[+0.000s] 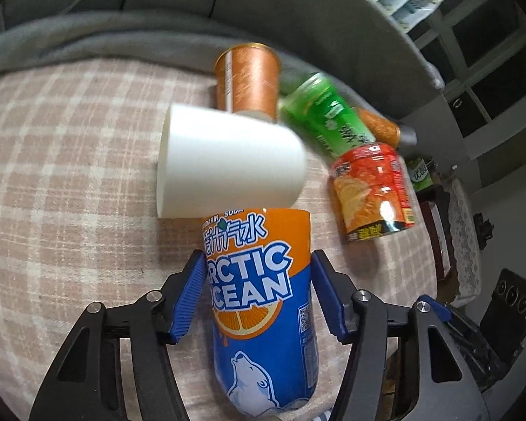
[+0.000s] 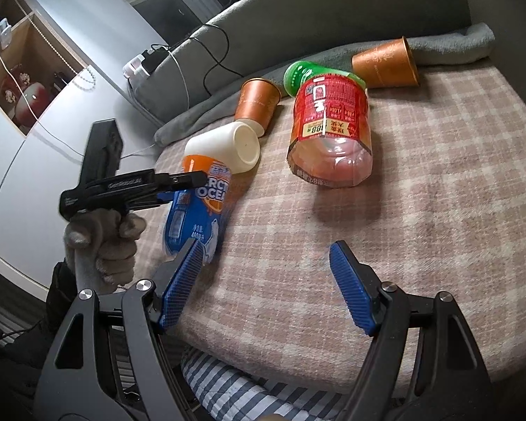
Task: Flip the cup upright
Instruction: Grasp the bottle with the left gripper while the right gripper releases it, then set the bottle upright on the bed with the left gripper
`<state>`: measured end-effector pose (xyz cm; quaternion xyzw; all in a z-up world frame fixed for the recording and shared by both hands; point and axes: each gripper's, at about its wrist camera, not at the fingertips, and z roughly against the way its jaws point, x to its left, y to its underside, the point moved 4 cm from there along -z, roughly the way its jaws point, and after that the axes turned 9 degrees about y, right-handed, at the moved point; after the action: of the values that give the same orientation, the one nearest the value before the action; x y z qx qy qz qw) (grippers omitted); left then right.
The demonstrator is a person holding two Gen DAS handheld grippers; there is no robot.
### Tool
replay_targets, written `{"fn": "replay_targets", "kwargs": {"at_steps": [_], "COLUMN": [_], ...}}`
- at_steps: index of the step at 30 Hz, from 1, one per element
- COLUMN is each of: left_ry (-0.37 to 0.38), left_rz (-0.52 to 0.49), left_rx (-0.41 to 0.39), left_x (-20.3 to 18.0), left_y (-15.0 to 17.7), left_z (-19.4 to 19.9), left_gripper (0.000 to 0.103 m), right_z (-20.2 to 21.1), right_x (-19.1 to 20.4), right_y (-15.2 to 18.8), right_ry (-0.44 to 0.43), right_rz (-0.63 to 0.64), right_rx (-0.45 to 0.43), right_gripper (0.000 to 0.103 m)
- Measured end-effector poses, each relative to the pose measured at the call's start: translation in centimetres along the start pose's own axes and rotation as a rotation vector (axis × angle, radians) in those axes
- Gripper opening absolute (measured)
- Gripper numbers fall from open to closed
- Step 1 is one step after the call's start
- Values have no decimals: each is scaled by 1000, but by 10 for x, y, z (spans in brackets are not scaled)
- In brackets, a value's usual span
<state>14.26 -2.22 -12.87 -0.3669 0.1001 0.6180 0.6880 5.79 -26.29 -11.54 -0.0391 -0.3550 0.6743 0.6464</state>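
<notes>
my left gripper (image 1: pixel 259 273) straddles the arctic ocean bottle (image 1: pixel 263 312), fingers apart — white cup (image 1: pixel 228 165) lies sideways beyond; my right gripper (image 2: pixel 266 280) hangs spread wide.

Orange-and-blue plastic soda bottle (image 1: pixel 263 315): base cut off by left wrist view's bottom edge; top hidden behind white plastic cup (image 1: pixel 228 161). Green bottle (image 1: pixel 326 119) motion-blurred, label unreadable.

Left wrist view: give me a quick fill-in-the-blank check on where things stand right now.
1. The left gripper has its fingers on either side of the ____ bottle.
2. The white cup lies on its ____.
3. The right gripper is ____, holding nothing.
4. The bed cover has a ____ pattern.

Missing words: Arctic Ocean; side; open; plaid
</notes>
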Motion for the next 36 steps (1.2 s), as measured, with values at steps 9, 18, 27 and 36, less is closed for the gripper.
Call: {"fn": "replay_targets", "kwargs": {"at_steps": [9, 18, 27, 36], "left_ry": [-52, -95, -142, -199], "left_rz": [-126, -252, -350, -433], "left_rx": [-116, -201, -229, -242], "left_x": [-33, -66, -89, -104], "left_y": [5, 9, 13, 21], "left_z": [14, 16, 4, -7], "left_gripper": [59, 59, 59, 59], "right_z": [5, 14, 21, 28], "right_x": [-1, -5, -5, -9], "right_y": [1, 0, 0, 0], "right_ry": [10, 33, 50, 55], "right_rz": [3, -4, 6, -12], "right_rx": [-21, -59, -88, -105], "right_gripper": [78, 78, 78, 78]}}
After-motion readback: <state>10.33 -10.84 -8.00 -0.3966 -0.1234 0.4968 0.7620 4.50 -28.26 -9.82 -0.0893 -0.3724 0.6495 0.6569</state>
